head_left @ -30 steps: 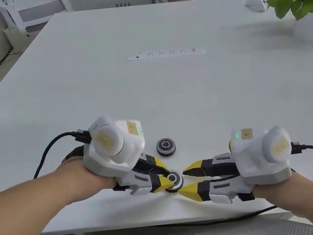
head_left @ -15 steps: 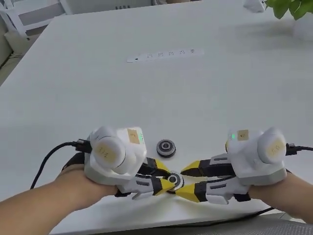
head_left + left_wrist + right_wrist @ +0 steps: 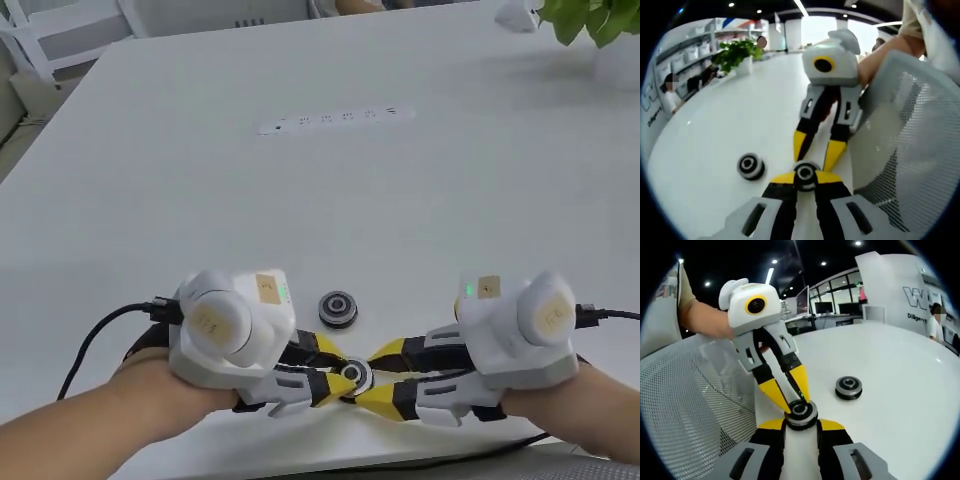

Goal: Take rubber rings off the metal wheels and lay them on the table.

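A small metal wheel with a black rubber ring point(image 3: 352, 377) hangs just above the white table's point(image 3: 300, 200) front edge. My left gripper point(image 3: 338, 378) is shut on it from the left. My right gripper point(image 3: 366, 378) comes in from the right, its yellow jaws pressed on the same wheel's rim. In the left gripper view the wheel point(image 3: 805, 175) sits between my own tips, with the right gripper point(image 3: 815, 150) reaching down onto it. The right gripper view has the wheel point(image 3: 801, 412) between its tips and the left gripper point(image 3: 792, 395) opposite. A second ringed wheel point(image 3: 338, 308) lies flat on the table just behind.
A white power strip point(image 3: 335, 118) lies across the table's far middle. A potted plant point(image 3: 590, 18) stands at the far right corner. A mesh chair back point(image 3: 910, 150) is close behind the table's front edge. A black cable point(image 3: 100, 330) trails off my left gripper.
My right gripper has moved left and narrowed its jaws onto the wheel that my left gripper holds. The wheel on the table has stayed put.
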